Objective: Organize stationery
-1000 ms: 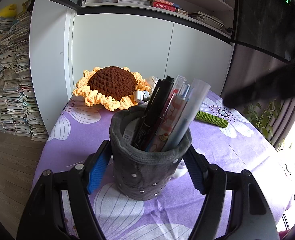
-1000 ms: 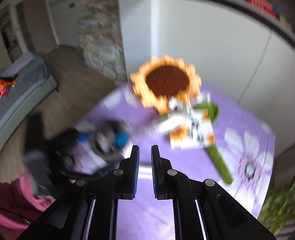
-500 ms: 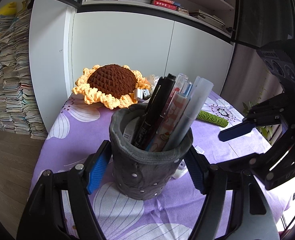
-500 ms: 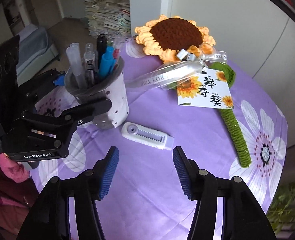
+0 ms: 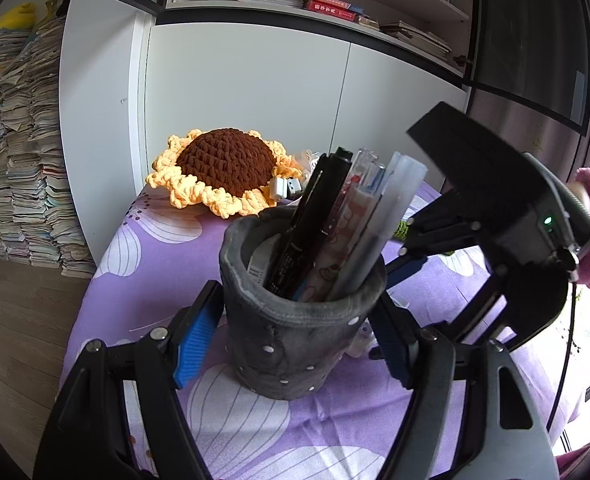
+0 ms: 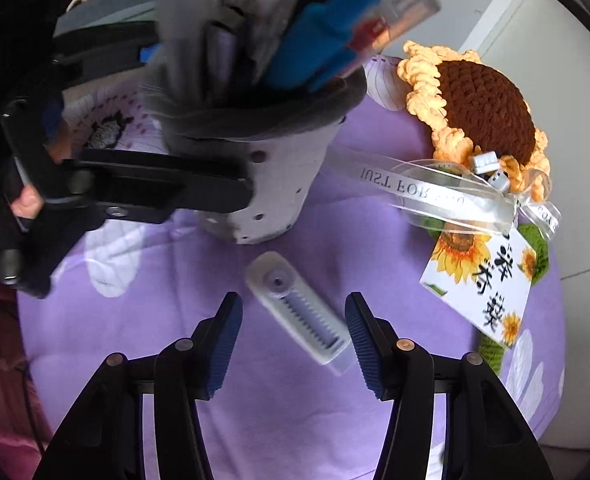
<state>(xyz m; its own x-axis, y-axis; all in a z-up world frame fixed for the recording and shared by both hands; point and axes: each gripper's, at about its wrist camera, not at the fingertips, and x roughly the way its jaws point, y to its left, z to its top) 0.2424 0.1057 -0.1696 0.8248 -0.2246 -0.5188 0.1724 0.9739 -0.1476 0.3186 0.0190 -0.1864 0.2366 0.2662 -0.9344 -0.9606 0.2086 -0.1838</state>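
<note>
Close wrist views, both showing pen holder (image 5: 295, 332)

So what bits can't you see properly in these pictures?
- Bottoms of the pens: left wrist view, hidden inside the grey pen holder.
- White correction tape: left wrist view, mostly hidden behind the holder.
- Green crochet stem: right wrist view, covered by the sunflower card.
- Pen tops: right wrist view, blurred and cut off by the top edge.
- Ribbon lettering: partly unreadable.
</note>
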